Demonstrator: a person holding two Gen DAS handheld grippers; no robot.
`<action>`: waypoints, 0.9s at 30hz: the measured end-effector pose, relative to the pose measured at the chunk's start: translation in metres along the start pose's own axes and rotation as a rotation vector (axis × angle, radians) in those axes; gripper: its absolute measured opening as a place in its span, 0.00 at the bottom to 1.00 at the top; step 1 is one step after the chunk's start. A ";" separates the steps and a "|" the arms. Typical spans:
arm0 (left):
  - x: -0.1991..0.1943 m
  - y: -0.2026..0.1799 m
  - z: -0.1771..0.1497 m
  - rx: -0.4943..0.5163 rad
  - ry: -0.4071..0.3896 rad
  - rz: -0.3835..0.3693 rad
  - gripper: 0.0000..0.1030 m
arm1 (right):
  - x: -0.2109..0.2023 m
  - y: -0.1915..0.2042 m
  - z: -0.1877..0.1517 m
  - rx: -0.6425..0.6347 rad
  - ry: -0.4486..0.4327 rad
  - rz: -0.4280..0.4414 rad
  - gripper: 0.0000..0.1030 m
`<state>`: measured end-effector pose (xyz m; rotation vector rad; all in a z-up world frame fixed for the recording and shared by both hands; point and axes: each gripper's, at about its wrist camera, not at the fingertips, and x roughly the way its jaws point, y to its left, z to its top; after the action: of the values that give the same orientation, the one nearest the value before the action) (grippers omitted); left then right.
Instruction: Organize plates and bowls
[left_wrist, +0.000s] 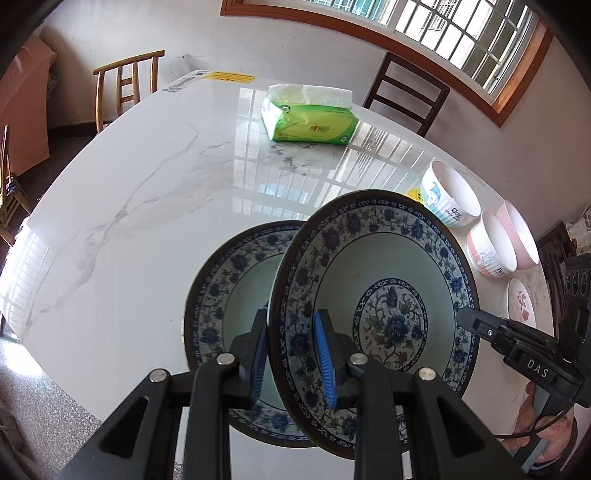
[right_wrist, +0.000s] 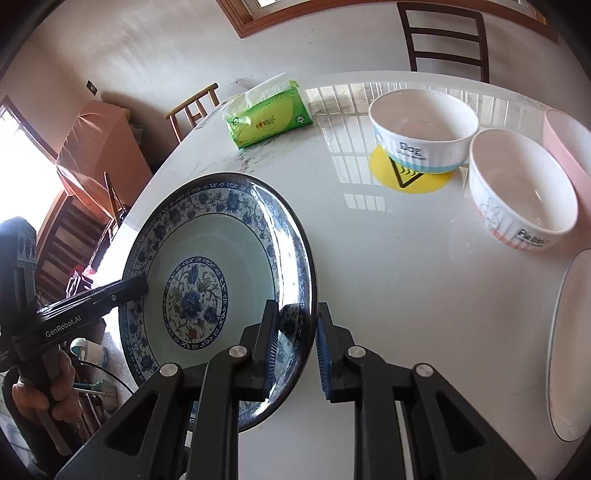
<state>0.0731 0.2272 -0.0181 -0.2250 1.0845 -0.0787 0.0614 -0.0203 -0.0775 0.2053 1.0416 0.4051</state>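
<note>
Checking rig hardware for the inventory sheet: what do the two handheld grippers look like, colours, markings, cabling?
Both are black plastic with triangular cut-outs and silver pivot bolts. The fingers carry ribbed blue pads. The right gripper reads "DAS" in white; a thin black cable loops below its grey handle. The left gripper reads "GenRobot.AI" in white. No sleeves visible.

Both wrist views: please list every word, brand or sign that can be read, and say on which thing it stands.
"DAS": on the right gripper, seen from the left wrist.
"GenRobot.AI": on the left gripper, seen from the right wrist.
"Doe": on the blue-banded bowl; smaller line beneath unreadable.
"Rabbit", partly blurred: on the pink-banded bowl.
Hot-surface warning triangle: on the yellow sticker.
Tissue pack logo and the table's yellow label: too small to read.
</note>
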 end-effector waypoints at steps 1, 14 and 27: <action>0.001 0.008 0.002 -0.005 0.003 0.005 0.24 | 0.006 0.006 0.001 -0.004 0.010 0.005 0.18; 0.023 0.059 0.009 -0.024 0.062 0.028 0.25 | 0.052 0.046 0.006 -0.041 0.096 -0.007 0.18; 0.041 0.053 0.011 0.037 0.087 0.094 0.25 | 0.058 0.068 0.006 -0.142 0.113 -0.111 0.23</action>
<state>0.0992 0.2735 -0.0607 -0.1381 1.1780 -0.0238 0.0768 0.0662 -0.0960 -0.0027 1.1248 0.3917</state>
